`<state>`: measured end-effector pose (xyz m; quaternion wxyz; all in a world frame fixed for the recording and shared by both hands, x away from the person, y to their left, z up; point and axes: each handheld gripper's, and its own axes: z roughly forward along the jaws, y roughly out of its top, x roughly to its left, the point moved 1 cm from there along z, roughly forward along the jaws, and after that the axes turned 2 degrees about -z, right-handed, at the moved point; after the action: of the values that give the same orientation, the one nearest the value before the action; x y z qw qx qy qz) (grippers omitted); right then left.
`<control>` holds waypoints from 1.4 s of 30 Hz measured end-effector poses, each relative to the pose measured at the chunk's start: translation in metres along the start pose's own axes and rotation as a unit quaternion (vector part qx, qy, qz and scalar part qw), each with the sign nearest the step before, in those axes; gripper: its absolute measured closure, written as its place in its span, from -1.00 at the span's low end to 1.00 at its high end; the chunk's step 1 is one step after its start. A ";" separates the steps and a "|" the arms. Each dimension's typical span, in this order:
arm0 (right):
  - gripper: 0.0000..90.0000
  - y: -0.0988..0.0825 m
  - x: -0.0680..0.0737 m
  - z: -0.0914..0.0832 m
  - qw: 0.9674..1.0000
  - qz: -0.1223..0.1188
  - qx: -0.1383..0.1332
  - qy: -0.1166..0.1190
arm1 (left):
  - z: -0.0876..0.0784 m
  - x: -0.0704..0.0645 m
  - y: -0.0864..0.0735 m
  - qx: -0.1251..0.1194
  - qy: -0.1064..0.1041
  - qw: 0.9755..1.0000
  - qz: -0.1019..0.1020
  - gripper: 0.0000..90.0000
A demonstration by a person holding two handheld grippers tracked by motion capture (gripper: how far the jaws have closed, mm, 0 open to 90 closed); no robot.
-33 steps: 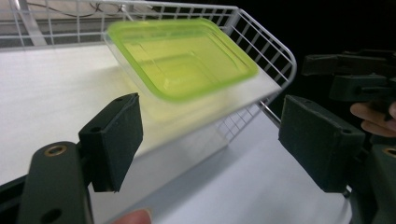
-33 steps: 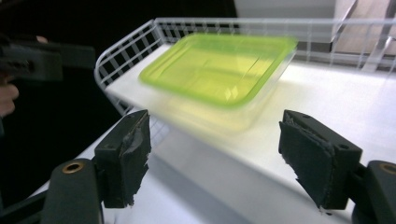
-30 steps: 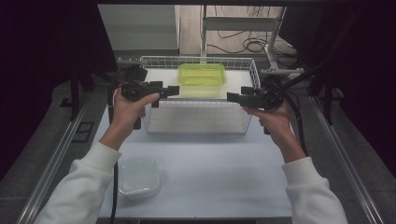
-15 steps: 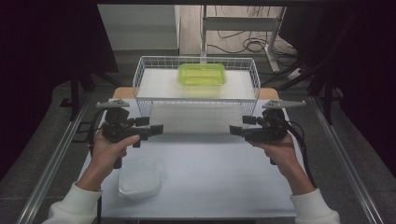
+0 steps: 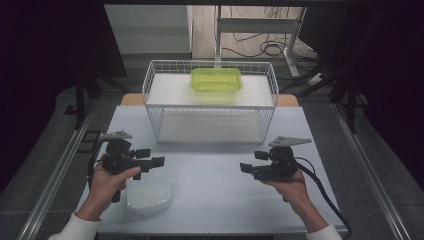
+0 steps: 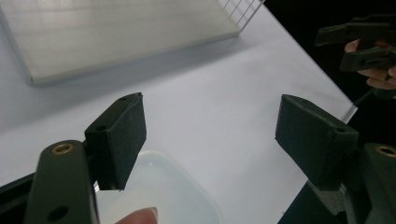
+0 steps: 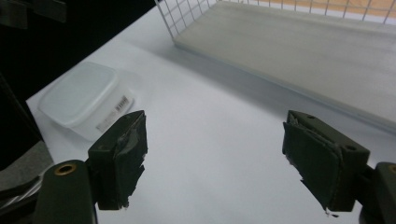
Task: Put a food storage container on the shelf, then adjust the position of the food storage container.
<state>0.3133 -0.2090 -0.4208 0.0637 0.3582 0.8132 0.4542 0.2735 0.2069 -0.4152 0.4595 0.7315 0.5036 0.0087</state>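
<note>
My left gripper [image 5: 156, 161] hovers low over the white table [image 5: 215, 200], just above a clear plastic container [image 5: 148, 192] at the front left. Its jaws stand open with nothing between them. In the left gripper view, the left gripper [image 6: 210, 135] frames bare table, and the clear container [image 6: 161, 191] lies under the near jaw. My right gripper [image 5: 246, 167] is held at the front right, pointing left, open and empty. In the right gripper view, the right gripper [image 7: 215, 149] looks across the table at the clear container [image 7: 81, 95]. A green container [image 5: 216, 79] sits in the wire basket [image 5: 210, 106].
The white wire basket stands at the back middle of the table on a pale board [image 7: 327, 51], with its mesh corner [image 6: 238, 11] near. A cable [image 5: 325, 195] trails from the right gripper. The other hand's gripper [image 6: 369, 44] shows far off.
Both hands have come down and back from the basket's front toward the person. They now sit low over the front of the table, the left one above the clear container.
</note>
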 end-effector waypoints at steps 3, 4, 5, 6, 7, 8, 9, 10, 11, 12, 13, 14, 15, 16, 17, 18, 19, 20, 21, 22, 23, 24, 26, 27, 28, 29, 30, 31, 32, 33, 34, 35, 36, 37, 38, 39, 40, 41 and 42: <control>-0.51 -0.011 0.001 0.003 1.000 -0.008 0.008 -0.015 | 0.003 0.004 -0.006 0.005 0.005 1.000 -0.005 -0.47; -0.51 -0.013 0.001 0.004 1.000 -0.010 0.013 -0.017 | 0.003 0.005 -0.006 0.005 0.008 1.000 -0.005 -0.46; -0.51 -0.014 0.001 0.005 1.000 -0.011 0.015 -0.019 | 0.002 0.006 -0.006 0.004 0.012 1.000 -0.005 -0.46; -0.51 -0.014 0.000 0.005 1.000 -0.009 0.014 -0.020 | 0.002 0.007 -0.006 0.002 0.015 1.000 -0.006 -0.46; -0.51 -0.014 0.000 0.005 1.000 -0.009 0.012 -0.021 | 0.002 0.007 -0.007 0.002 0.016 1.000 -0.005 -0.46; -0.51 -0.014 0.000 0.004 1.000 -0.009 0.010 -0.023 | 0.002 0.007 -0.007 0.004 0.015 1.000 -0.003 -0.46; -0.51 -0.014 0.000 0.004 1.000 -0.009 0.010 -0.024 | 0.002 0.006 -0.008 0.004 0.015 1.000 -0.004 -0.46; -0.51 -0.014 0.000 0.003 1.000 -0.010 0.009 -0.025 | 0.002 0.007 -0.009 0.004 0.017 1.000 -0.004 -0.46; -0.51 -0.015 0.000 0.003 1.000 -0.009 0.008 -0.026 | 0.001 0.007 -0.011 0.005 0.020 1.000 -0.003 -0.46; -0.52 -0.015 0.000 0.003 1.000 -0.008 0.007 -0.026 | 0.000 0.008 -0.012 0.004 0.024 1.000 -0.004 -0.47; -0.52 -0.016 0.000 0.003 1.000 -0.008 0.007 -0.026 | -0.001 0.009 -0.013 0.004 0.025 1.000 -0.005 -0.46; -0.52 -0.016 0.000 0.004 1.000 -0.008 0.009 -0.026 | -0.003 0.010 -0.015 0.004 0.024 1.000 -0.006 -0.46; -0.52 -0.017 0.000 0.005 1.000 -0.008 0.011 -0.026 | -0.004 0.011 -0.016 0.004 0.021 1.000 -0.008 -0.46; -0.52 -0.019 0.000 0.007 1.000 -0.007 0.015 -0.026 | -0.003 0.013 -0.017 0.005 0.021 1.000 -0.011 -0.46; -0.52 -0.020 0.000 0.008 0.999 -0.005 0.018 -0.026 | -0.002 0.014 -0.018 0.007 0.024 1.000 -0.013 -0.46; -0.52 -0.021 0.001 0.010 0.999 -0.004 0.020 -0.025 | -0.001 0.015 -0.019 0.010 0.028 0.999 -0.013 -0.46; -0.52 -0.021 0.002 0.011 0.999 -0.006 0.023 -0.024 | 0.000 0.016 -0.019 0.011 0.030 0.999 -0.012 -0.46; -0.52 -0.022 0.002 0.011 0.999 -0.007 0.025 -0.023 | 0.000 0.015 -0.020 0.013 0.031 0.999 -0.010 -0.46; -0.52 -0.023 0.002 0.012 0.999 -0.010 0.027 -0.024 | 0.000 0.015 -0.020 0.013 0.031 0.999 -0.008 -0.46; -0.52 -0.023 0.002 0.012 0.999 -0.011 0.029 -0.024 | -0.001 0.015 -0.020 0.012 0.034 0.999 -0.006 -0.45; -0.52 -0.023 0.003 0.013 0.999 -0.011 0.030 -0.025 | -0.002 0.015 -0.020 0.011 0.036 0.999 -0.006 -0.45; -0.52 -0.024 0.003 0.013 0.999 -0.011 0.031 -0.026 | -0.003 0.015 -0.020 0.011 0.037 0.999 -0.005 -0.44; -0.52 -0.025 0.003 0.014 0.999 -0.011 0.032 -0.024 | -0.006 0.016 -0.023 0.012 0.036 0.999 -0.006 -0.43; -0.52 -0.025 0.004 0.014 0.999 -0.012 0.033 -0.023 | -0.007 0.016 -0.025 0.012 0.037 0.999 -0.006 -0.42; -0.52 -0.025 0.004 0.015 0.999 -0.011 0.034 -0.021 | -0.008 0.018 -0.027 0.014 0.040 0.999 -0.007 -0.42; -0.52 -0.026 0.004 0.015 0.999 -0.011 0.035 -0.020 | -0.009 0.020 -0.029 0.016 0.041 0.999 -0.009 -0.41; -0.52 -0.027 0.004 0.016 0.999 -0.010 0.037 -0.018 | -0.011 0.022 -0.031 0.017 0.043 0.999 -0.012 -0.40; -0.52 -0.027 0.003 0.017 0.999 -0.010 0.039 -0.019 | -0.012 0.024 -0.032 0.017 0.045 0.999 -0.014 -0.39; -0.52 -0.028 0.003 0.017 0.999 -0.010 0.040 -0.020 | -0.014 0.026 -0.034 0.016 0.048 0.999 -0.017 -0.39; -0.52 -0.028 0.003 0.018 0.999 -0.011 0.042 -0.022 | -0.015 0.028 -0.035 0.016 0.049 0.998 -0.020 -0.39; -0.52 -0.028 0.003 0.018 0.999 -0.011 0.043 -0.022 | -0.017 0.030 -0.037 0.015 0.051 0.998 -0.023 -0.39; -0.52 -0.029 0.003 0.019 0.999 -0.012 0.044 -0.023 | -0.018 0.031 -0.038 0.014 0.053 0.998 -0.025 -0.38; -0.52 -0.029 0.004 0.019 0.999 -0.012 0.045 -0.023 | -0.020 0.032 -0.040 0.015 0.055 0.998 -0.027 -0.37; -0.52 -0.029 0.004 0.020 0.999 -0.012 0.046 -0.023 | -0.022 0.033 -0.041 0.015 0.058 0.998 -0.027 -0.36; -0.52 -0.029 0.004 0.020 0.999 -0.012 0.047 -0.024 | -0.024 0.035 -0.044 0.015 0.064 0.997 -0.027 -0.35; -0.52 -0.030 0.004 0.021 0.998 -0.013 0.049 -0.025 | -0.026 0.036 -0.045 0.016 0.067 0.997 -0.028 -0.33; -0.52 -0.030 0.004 0.021 0.998 -0.012 0.050 -0.025 | -0.027 0.038 -0.048 0.016 0.070 0.997 -0.034 -0.32; -0.52 -0.030 0.004 0.022 0.998 -0.013 0.052 -0.025 | -0.028 0.040 -0.050 0.016 0.072 0.997 -0.037 -0.30; -0.52 -0.030 0.004 0.022 0.998 -0.012 0.053 -0.024 | -0.030 0.042 -0.052 0.017 0.076 0.996 -0.041 -0.29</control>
<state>0.3036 -0.2010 -0.4566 0.0694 0.3617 0.8386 0.4014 0.2421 0.2613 -0.4524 0.4070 0.7152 0.5670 0.0369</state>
